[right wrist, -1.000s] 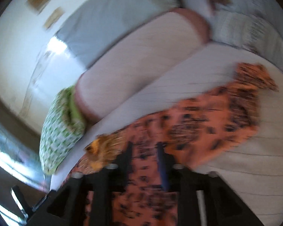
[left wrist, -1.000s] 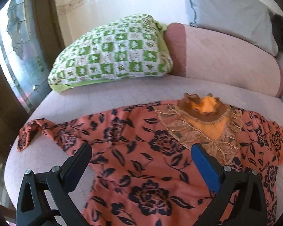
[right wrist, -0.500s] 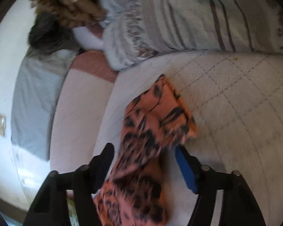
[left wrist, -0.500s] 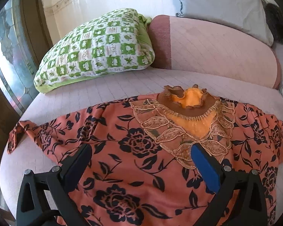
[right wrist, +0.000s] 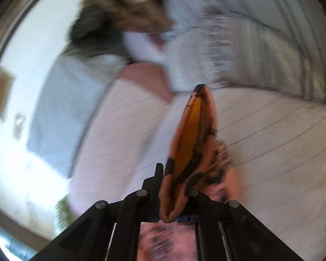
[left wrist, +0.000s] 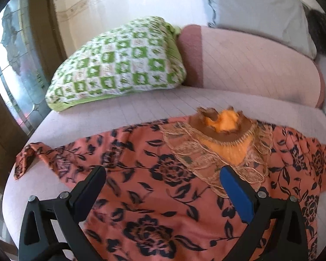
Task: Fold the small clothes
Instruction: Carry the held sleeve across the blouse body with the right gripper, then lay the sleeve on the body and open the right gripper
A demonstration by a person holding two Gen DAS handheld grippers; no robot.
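An orange top [left wrist: 154, 187] with a black flower print and a gold lace neckline [left wrist: 223, 139] lies spread flat on the pale pink bed. Its left sleeve [left wrist: 30, 156] trails toward the bed's left edge. My left gripper [left wrist: 163, 174] is open and hovers just above the garment's chest, fingers apart on either side. My right gripper [right wrist: 176, 187] is shut on the top's right sleeve [right wrist: 195, 139], which stands up folded between the jaws, lifted off the bed. The right wrist view is blurred.
A green and white checked pillow [left wrist: 119, 63] and a pink bolster [left wrist: 250, 63] lie behind the garment, with a grey pillow [left wrist: 256, 10] above. Striped bedding [right wrist: 250, 43] is piled to the right. A window [left wrist: 13, 50] stands at the bed's left side.
My right gripper has closed on the right sleeve and raised it off the bed. My left gripper stays open and has drifted a little over the garment.
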